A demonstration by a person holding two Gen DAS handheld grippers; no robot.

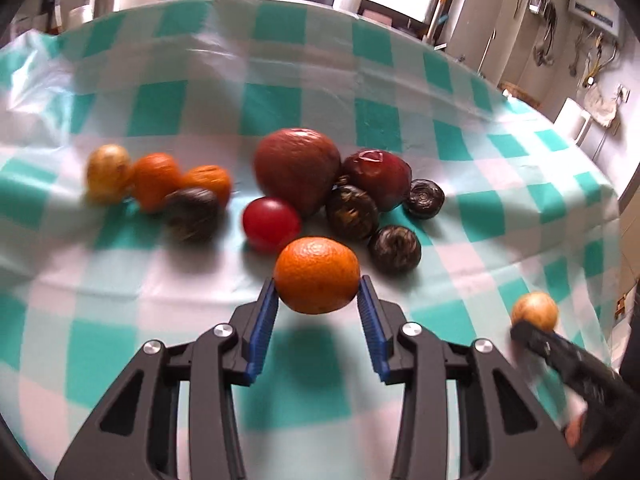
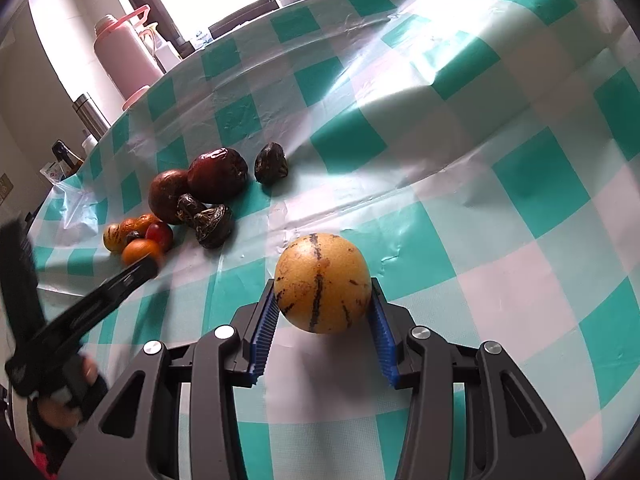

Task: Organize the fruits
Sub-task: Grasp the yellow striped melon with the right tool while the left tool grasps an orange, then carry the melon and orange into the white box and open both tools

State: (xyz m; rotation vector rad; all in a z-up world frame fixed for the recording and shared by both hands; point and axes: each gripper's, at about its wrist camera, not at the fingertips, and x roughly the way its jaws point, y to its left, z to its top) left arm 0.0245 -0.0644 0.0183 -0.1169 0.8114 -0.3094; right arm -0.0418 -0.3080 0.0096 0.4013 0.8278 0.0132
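Two grippers are each clamping a fruit above the checked tablecloth (image 2: 520, 184): the left gripper (image 1: 318, 294) is pinching an orange (image 1: 317, 275), its wider axis lying across the pads, and the right gripper (image 2: 323, 302) is gripping a striped yellow fruit (image 2: 322, 283), stripes running upright. Bare cloth is spreading toward the right edge. A fruit cluster (image 1: 320, 188) is crowding just beyond the orange.

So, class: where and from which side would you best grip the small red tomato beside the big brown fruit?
Grip the red tomato across its round middle, coming from above. The big brown fruit touches it behind and the orange in the left gripper crowds its near side, so only its left side looks free.
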